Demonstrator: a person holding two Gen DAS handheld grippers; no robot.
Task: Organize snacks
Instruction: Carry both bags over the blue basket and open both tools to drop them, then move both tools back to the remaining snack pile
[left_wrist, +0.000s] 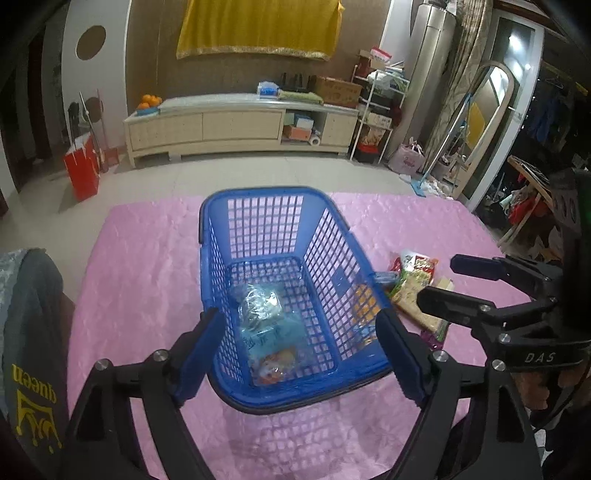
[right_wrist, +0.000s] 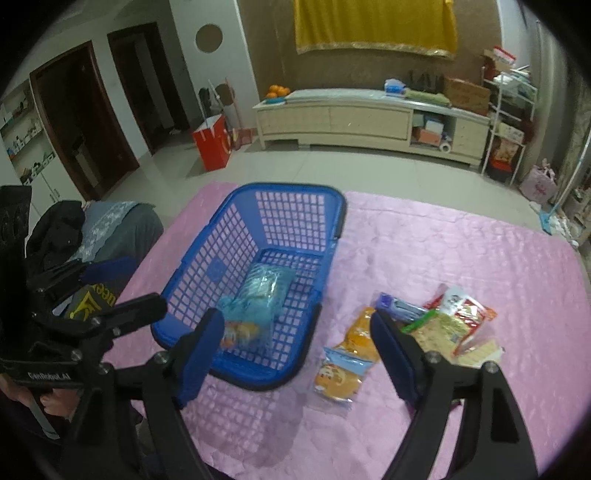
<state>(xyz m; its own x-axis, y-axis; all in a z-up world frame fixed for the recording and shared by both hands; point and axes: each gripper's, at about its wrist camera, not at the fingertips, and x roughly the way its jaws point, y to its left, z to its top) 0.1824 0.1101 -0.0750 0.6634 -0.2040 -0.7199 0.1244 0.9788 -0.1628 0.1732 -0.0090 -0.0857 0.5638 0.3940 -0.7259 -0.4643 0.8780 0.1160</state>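
Note:
A blue mesh basket (left_wrist: 258, 192) (right_wrist: 291, 186) stands on the pink table cover. Inside it lie a clear packet and a blue packet with an orange picture (left_wrist: 266, 325) (right_wrist: 255, 299). My left gripper (left_wrist: 301, 354) hovers open above the basket's near end, nothing between its fingers. Right of the basket lie an orange packet (right_wrist: 347, 354) and a pile of several snack packets (right_wrist: 447, 325) (left_wrist: 413, 284). My right gripper (right_wrist: 299, 350) is open and empty above the basket's near right corner and the orange packet. Each gripper shows in the other's view, the right one (left_wrist: 437, 277) and the left one (right_wrist: 147, 282).
The pink cover (right_wrist: 461, 251) reaches to the table's far edge. A chair with dark clothing (right_wrist: 92, 229) stands at the table's left side. Beyond the table are tiled floor, a red bag (right_wrist: 212, 142) and a long cream cabinet (right_wrist: 351, 118).

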